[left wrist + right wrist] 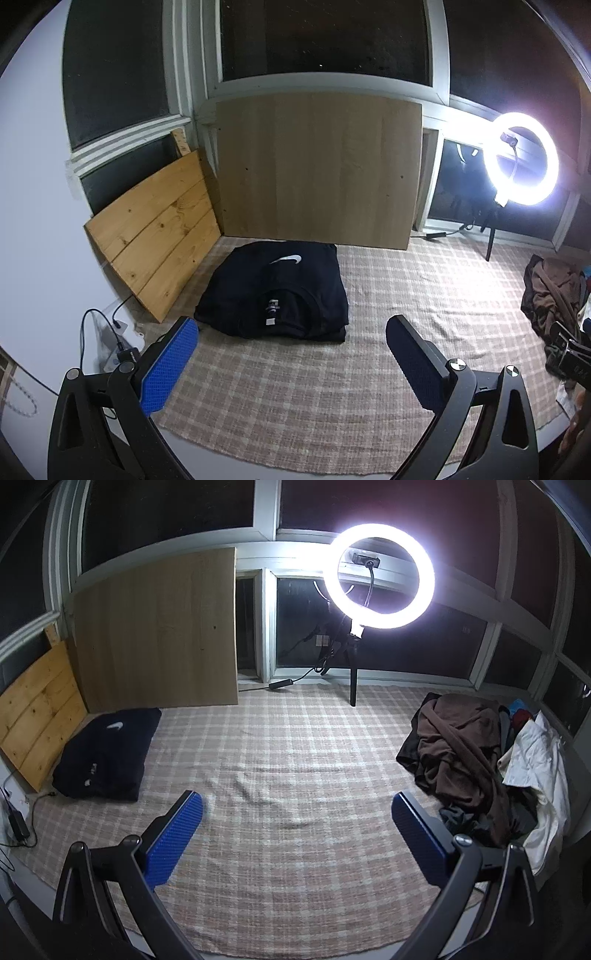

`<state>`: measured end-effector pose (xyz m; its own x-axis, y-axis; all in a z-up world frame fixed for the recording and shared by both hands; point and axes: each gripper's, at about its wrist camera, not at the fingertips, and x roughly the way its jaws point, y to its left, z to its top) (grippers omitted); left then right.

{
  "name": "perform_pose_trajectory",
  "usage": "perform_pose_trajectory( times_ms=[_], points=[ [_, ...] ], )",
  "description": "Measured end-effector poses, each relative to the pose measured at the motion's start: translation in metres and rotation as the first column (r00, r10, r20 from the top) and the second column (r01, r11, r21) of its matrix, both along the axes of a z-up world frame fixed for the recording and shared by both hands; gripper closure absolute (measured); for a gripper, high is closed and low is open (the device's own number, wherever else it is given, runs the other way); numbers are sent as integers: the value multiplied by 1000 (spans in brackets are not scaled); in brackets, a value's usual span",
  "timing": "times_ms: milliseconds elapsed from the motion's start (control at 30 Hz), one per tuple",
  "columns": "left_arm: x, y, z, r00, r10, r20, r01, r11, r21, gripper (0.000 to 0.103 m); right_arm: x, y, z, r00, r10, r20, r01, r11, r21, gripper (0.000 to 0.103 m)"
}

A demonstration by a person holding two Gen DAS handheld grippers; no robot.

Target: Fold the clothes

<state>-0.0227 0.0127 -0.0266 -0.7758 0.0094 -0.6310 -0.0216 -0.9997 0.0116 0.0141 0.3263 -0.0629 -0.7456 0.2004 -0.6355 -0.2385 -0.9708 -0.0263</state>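
Already one black shirt [273, 291] lies folded on the checked mat [388, 295], pile waiting
Both the left hand-held gripper [291, 354] and right hand-held gripper [297, 830] hang wide open, empty; best lift the brown garment [458, 753] by one edge from the pile beside it

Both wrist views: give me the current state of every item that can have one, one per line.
Left gripper: open, empty, above the checked mat.
Right gripper: open, empty.
Black T-shirt with white swoosh: folded, lying flat at the mat's left edge.
Brown garment: unfolded, crumpled on the pile at right.
White cloth: unfolded, rumpled beside it.
Ring light: on.
Checked woven mat: spread, slightly wrinkled mid-way.
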Motion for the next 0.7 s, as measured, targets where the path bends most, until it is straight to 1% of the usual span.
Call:
perform_pose_trajectory(
  times_ms=[67, 133, 167, 233, 300, 367, 400, 433, 467, 533, 667, 700],
  points=[
    [-4, 2, -5, 1000, -16, 13, 16, 1000, -4, 1, 4, 0, -1, 1000, -10, -17, 9, 1000, -10, 0],
    [-7, 3, -10, 999, -32, 25, 32, 999, -1, 1, 6, -1, -2, 1000, -27, -10, 27, 1000, 5, 0],
    [-8, 4, -13, 998, -56, 29, 55, 998, 10, 1, 7, -1, -3, 999, -36, -5, 36, 999, 14, 0],
    [-8, 6, -16, 996, -93, 13, 93, 995, 29, 1, 9, -1, -5, 999, -48, 5, 48, 998, 30, 0],
    [-6, 7, -18, 989, -147, -19, 148, 987, 62, 1, 11, 0, -9, 998, -63, 15, 62, 998, 30, 0],
    [-5, 10, -22, 976, -214, -42, 218, 969, 117, 1, 15, 3, -13, 996, -83, 19, 83, 996, 25, 0],
    [-6, 11, -24, 971, -236, -47, 240, 961, 137, 1, 19, 7, -15, 995, -95, 23, 94, 995, 21, 0],
    [-7, 13, -27, 970, -239, -45, 243, 960, 143, 1, 22, 10, -18, 994, -107, 27, 106, 994, 18, 0],
    [-10, 17, -31, 971, -235, -38, 238, 961, 138, 1, 26, 14, -20, 992, -122, 32, 121, 992, 19, 0],
    [-16, 25, -38, 966, -257, -19, 257, 958, 129, 1, 34, 23, -25, 987, -156, 43, 155, 988, 22, 0],
    [-27, 50, -54, 941, -334, 57, 324, 937, 132, 1, 51, 43, -35, 972, -225, 72, 225, 974, 10, 0],
    [-27, 56, -56, 935, -349, 63, 339, 932, 130, 1, 56, 49, -38, 967, -244, 78, 244, 970, 4, 0]
  ],
)
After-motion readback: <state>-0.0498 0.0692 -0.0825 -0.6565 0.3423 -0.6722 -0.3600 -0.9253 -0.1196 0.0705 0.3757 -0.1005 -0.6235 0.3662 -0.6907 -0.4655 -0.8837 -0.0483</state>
